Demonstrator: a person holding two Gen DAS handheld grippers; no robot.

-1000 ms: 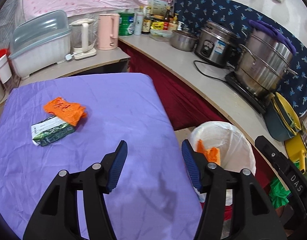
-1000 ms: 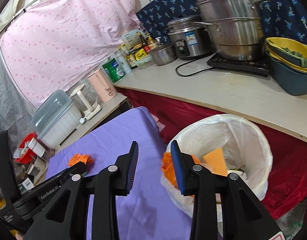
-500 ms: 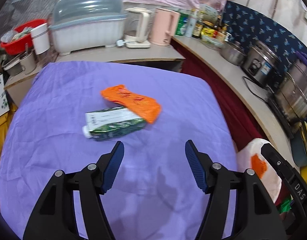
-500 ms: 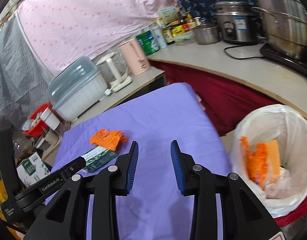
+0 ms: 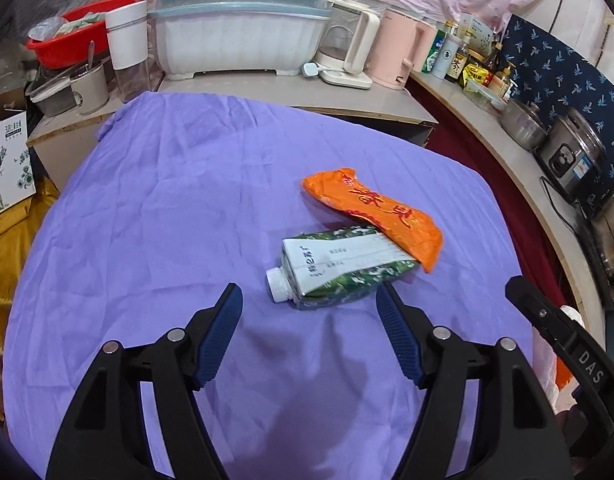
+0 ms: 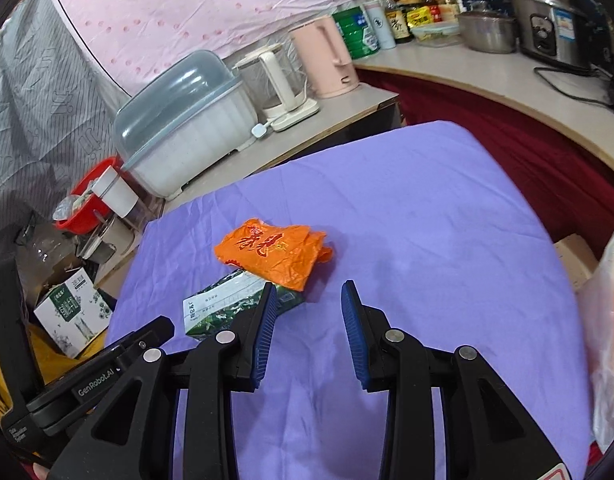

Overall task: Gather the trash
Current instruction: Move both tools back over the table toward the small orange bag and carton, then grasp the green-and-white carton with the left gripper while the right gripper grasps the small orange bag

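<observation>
The table (image 5: 155,208) wears a purple cloth, and most of that cloth is bare. On the left side there is lots of open room, all the way out to the cloth's round edge. Past the far edge stands a shelf with a big white dish box (image 5: 239,40), a clear kettle (image 5: 347,56) and a pink kettle (image 5: 395,54).

Two pieces of trash lie on the cloth, a bit right of the middle. One is a green and white carton (image 5: 339,268). It lies flat on its side, with its long side running left to right. Its small white cap (image 5: 278,286) points left and toward the near edge. The other is an orange wrapper (image 5: 375,212). It lies slanted, from far left to near right, and its near end rests on top of the carton.

The left gripper (image 5: 309,304) hangs just in front of the carton. Its jaws are spread wide and hold nothing. The right gripper (image 6: 309,300) is just beside the carton, with its jaws apart and holding nothing too.

At the far right, off the table's edge, one white trash bag (image 6: 605,320) peeks in, with something orange inside.
</observation>
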